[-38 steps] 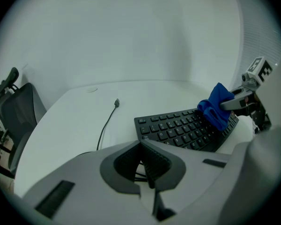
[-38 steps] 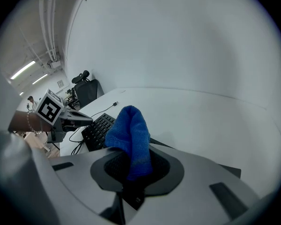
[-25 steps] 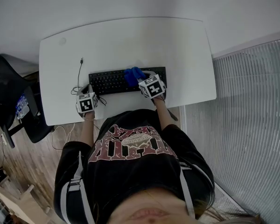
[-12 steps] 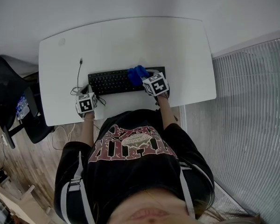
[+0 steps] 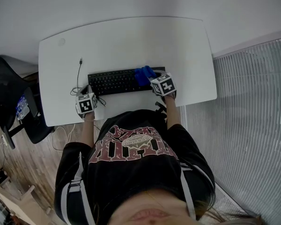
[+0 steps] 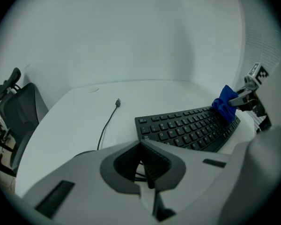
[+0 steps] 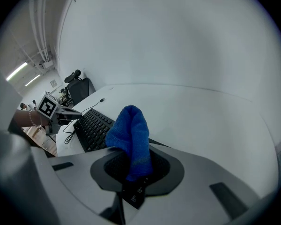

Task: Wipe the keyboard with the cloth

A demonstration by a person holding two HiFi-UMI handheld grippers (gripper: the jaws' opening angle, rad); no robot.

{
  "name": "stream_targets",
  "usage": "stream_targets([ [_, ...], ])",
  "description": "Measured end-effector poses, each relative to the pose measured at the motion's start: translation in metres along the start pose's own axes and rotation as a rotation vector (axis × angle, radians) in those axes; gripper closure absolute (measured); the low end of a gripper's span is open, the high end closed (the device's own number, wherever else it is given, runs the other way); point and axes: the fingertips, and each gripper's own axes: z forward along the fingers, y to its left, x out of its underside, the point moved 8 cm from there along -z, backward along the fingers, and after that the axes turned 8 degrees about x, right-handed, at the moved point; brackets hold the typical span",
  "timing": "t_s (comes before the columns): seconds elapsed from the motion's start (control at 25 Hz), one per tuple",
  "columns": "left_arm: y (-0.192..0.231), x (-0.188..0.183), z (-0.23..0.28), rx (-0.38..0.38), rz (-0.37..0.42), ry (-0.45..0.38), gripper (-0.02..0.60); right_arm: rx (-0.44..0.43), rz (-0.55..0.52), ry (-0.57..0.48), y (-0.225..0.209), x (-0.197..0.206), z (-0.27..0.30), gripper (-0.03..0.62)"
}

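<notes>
The cloth (image 5: 144, 74) is bright blue. The keyboard (image 5: 113, 81) and cable (image 5: 79, 70) are black, the counter (image 5: 122, 41) white. The left hand-held gripper (image 6: 143, 144) and right hand-held gripper (image 7: 131, 161) are grey, with black-and-white square-patterned cubes (image 5: 163, 85).

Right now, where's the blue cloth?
In the head view, the blue cloth sits on the right end of the keyboard, on the person's right side, pinched in the right hand-held gripper.

white desk (image 5: 187, 46) | black chair (image 5: 4, 83) | cable on desk (image 5: 78, 74) | blinds (image 5: 253, 125)
</notes>
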Motion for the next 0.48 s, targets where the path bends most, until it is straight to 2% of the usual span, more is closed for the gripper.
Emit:
stream_targets([
  [0.48,0.000,0.000,-0.001,-0.001,0.001,0.001,0.549,0.086,0.081,0.005,-0.033,0.022,-0.020,0.530],
])
